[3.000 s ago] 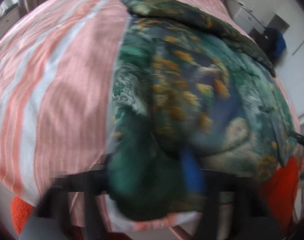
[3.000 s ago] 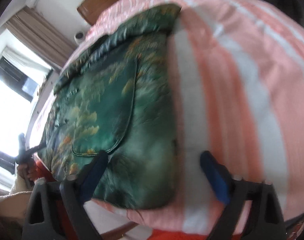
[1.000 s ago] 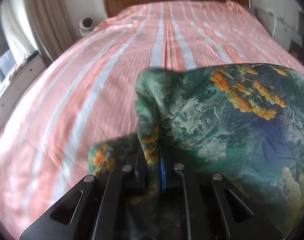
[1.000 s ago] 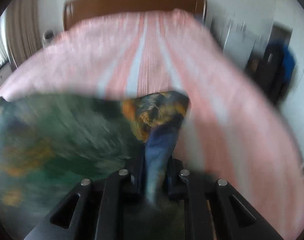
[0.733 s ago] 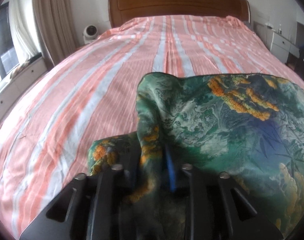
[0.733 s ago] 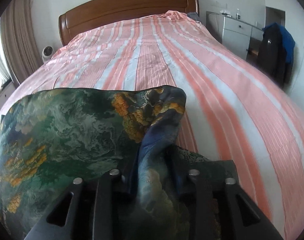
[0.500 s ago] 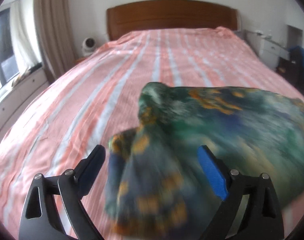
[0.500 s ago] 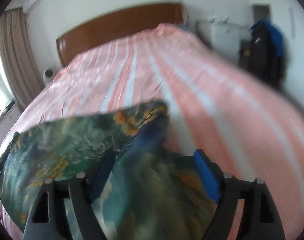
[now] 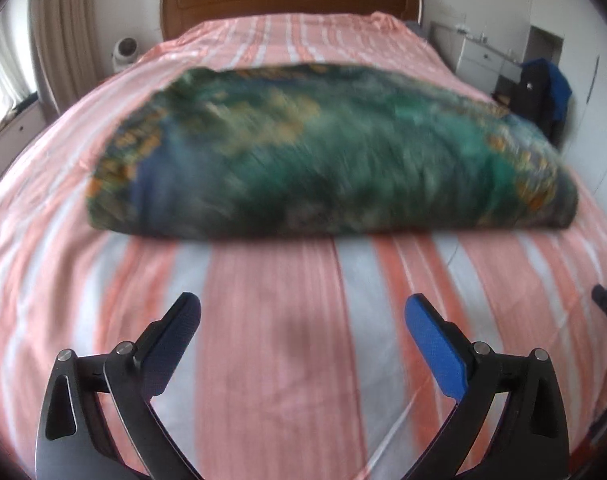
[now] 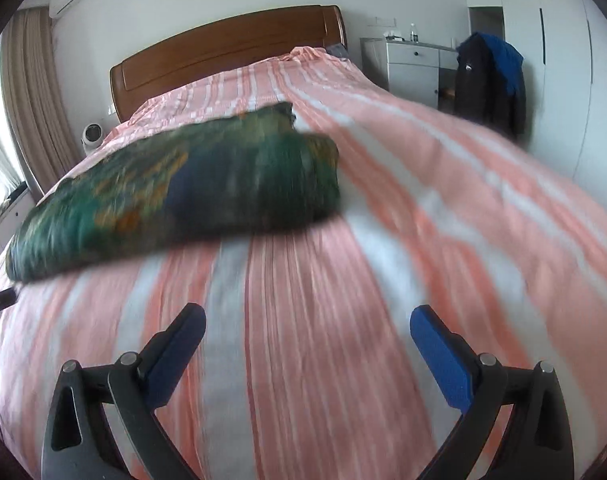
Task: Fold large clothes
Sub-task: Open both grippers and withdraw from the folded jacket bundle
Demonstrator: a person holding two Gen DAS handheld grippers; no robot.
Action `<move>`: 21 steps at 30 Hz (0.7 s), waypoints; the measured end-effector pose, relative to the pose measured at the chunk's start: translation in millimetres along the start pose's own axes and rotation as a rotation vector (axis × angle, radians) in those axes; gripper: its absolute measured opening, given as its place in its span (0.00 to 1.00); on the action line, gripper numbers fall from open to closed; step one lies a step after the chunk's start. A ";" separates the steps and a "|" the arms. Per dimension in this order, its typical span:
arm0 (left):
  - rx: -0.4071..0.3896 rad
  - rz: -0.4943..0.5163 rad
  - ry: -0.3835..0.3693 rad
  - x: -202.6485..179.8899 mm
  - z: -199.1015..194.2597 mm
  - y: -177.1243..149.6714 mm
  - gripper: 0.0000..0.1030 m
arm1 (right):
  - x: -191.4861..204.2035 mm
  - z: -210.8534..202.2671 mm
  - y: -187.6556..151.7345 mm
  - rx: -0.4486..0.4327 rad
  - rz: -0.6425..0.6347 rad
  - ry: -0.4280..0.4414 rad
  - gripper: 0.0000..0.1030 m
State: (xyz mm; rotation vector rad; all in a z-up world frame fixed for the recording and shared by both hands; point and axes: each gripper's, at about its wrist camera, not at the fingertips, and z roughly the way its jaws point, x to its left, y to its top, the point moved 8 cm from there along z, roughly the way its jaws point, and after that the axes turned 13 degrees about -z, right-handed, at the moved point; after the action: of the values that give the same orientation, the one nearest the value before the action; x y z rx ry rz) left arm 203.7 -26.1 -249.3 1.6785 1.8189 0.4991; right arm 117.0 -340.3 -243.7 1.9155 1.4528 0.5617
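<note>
Folded green garment lies on the striped bed, both grippers' jaws spread.

Left hand-held gripper: two matte black arms with slotted cut-outs, silver round screw heads near each pivot, flat blue pads with a fine textured face on the fingers.

Right hand-held gripper: same build; black slotted frame, silver screws beside the pivots, blue textured pads, the one nearer the frame's left edge in shadow.
</note>
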 end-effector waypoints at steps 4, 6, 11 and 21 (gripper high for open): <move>0.014 0.051 0.058 -8.9 20.8 -17.2 0.99 | -2.5 13.4 -15.1 0.046 -0.008 0.005 0.98; 0.004 0.052 0.051 -8.8 24.9 -22.3 1.00 | -0.6 22.2 -17.1 0.058 -0.019 -0.001 1.00; -0.004 0.049 0.045 -4.7 24.8 -22.5 1.00 | 2.4 32.5 -18.5 0.074 -0.038 -0.020 1.00; -0.013 0.055 0.052 -5.5 23.9 -26.7 1.00 | 3.6 31.8 -19.3 0.071 -0.045 -0.027 1.00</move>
State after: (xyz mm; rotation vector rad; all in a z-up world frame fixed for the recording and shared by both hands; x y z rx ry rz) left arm 199.2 -37.9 -283.2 1.7254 1.8061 0.5820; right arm 126.7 -341.5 -279.7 1.9324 1.5127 0.4683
